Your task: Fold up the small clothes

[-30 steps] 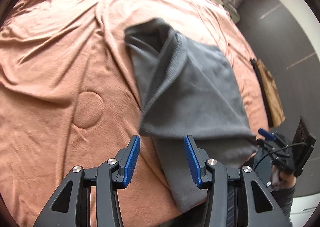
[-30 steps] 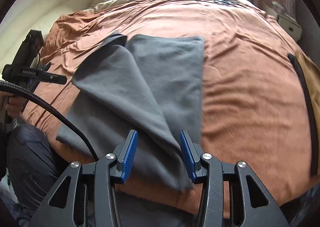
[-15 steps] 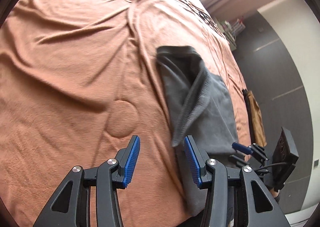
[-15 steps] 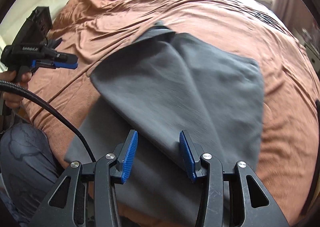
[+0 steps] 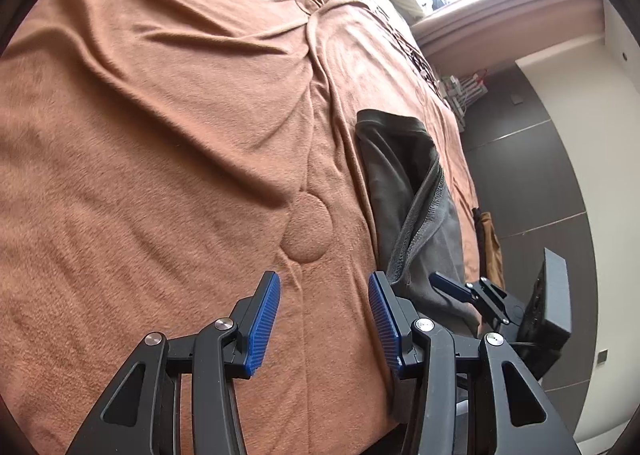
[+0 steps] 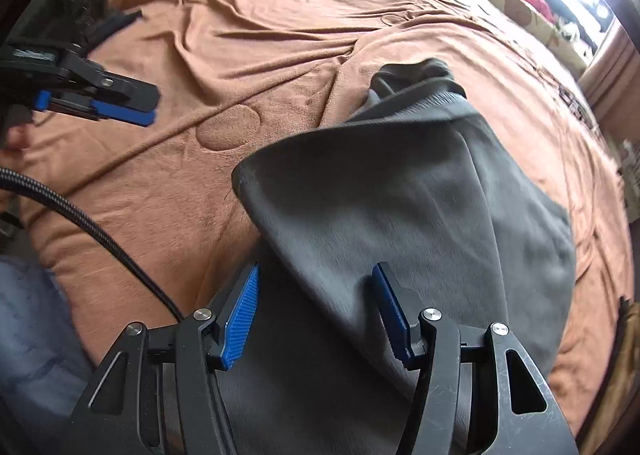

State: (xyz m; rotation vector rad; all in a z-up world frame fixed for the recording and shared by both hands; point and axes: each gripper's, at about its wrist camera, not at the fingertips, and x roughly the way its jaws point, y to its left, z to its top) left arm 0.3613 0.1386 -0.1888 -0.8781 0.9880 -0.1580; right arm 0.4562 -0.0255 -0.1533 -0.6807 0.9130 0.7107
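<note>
Hovering with its blue fingers apart, the right claw (image 6: 316,315) frames a raised fold of a dark grey garment (image 6: 420,215) that lies partly folded near the edge of a bed spread with a rust-brown blanket (image 6: 280,35). The left claw (image 5: 324,319), fingers also apart and empty, hangs over bare blanket just beside the garment's ribbed edge (image 5: 420,215). A black cable (image 6: 80,223) trails at left.
</note>
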